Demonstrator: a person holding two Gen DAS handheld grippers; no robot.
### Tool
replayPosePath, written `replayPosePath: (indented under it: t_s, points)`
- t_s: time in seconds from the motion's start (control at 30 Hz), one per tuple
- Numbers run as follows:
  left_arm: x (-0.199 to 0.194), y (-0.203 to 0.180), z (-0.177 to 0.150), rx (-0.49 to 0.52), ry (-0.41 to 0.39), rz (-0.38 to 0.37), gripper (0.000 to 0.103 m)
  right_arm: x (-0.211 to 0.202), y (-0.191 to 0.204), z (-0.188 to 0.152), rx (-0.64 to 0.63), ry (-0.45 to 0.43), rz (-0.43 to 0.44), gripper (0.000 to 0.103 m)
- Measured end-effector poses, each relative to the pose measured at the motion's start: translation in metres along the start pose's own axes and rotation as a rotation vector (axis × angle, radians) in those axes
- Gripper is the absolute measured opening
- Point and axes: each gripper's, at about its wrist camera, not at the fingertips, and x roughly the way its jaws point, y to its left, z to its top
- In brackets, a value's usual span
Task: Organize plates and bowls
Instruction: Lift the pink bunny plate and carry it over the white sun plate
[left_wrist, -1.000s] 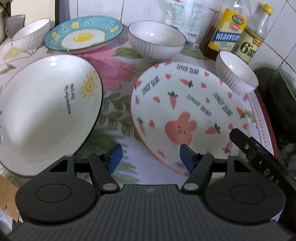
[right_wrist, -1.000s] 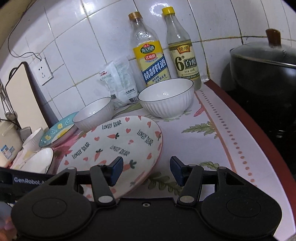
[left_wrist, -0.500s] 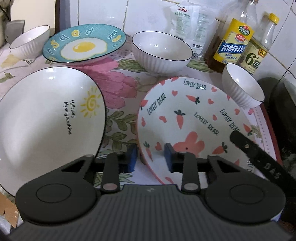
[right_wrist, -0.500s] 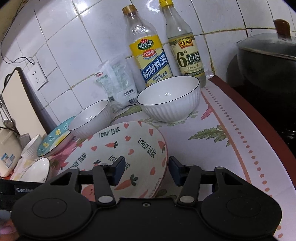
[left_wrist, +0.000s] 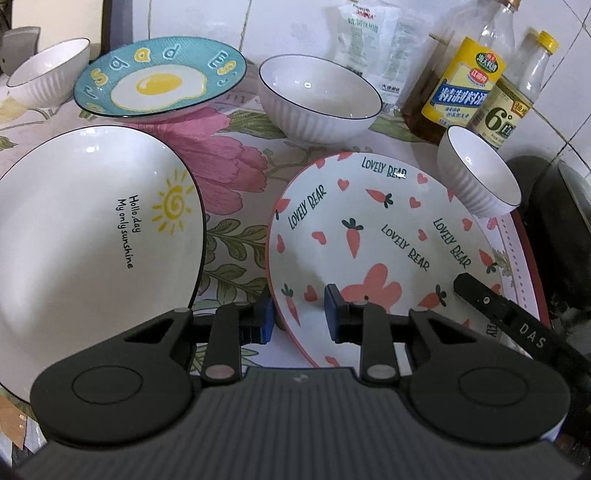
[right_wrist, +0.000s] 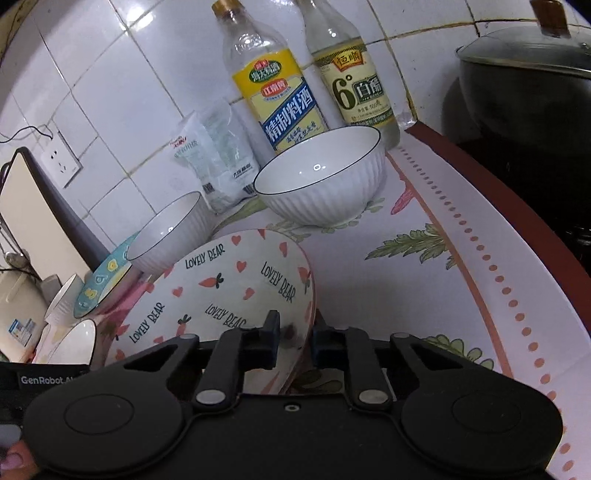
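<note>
We find open cloth on the surface (right_wrist: 424, 258) right of the carrot plate (right_wrist: 236, 288), bounded by the black pot (right_wrist: 524, 85). Behind the carrot plate, a white ribbed bowl (right_wrist: 321, 184) stands just before two bottles (right_wrist: 273, 92) at the tiled wall. On the left, we see a narrow strip of floral cloth between the carrot plate and the sunshine plate (left_wrist: 85, 236). The egg plate (left_wrist: 159, 77) and a second ribbed bowl (left_wrist: 317, 96) block the rear.
</note>
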Motion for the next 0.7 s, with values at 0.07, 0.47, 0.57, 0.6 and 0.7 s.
replayPosePath:
  t_s: [0.07,0.47,0.57,0.6,0.7]
  points:
    - [0.0,0.003,0.004,-0.004,0.033,-0.012,0.026,-0.002,0.003,0.003,-0.013,0.021,-0.006,0.02]
    - [-0.039,0.009,0.002,0.008,0.072,-0.071,0.026,-0.041,0.022,0.016,-0.049,0.046,0.019,0.02]
    - [-0.055,0.014,0.0,0.006,0.07,-0.082,0.026,-0.056,0.031,0.014,-0.056,0.034,0.022,0.02]
    - [-0.062,0.016,0.0,0.009,0.064,-0.083,0.026,-0.061,0.034,0.013,-0.052,0.027,0.027,0.02]
    - [-0.081,0.022,0.0,0.026,0.05,-0.079,0.026,-0.074,0.046,0.01,-0.049,0.021,0.028,0.02]
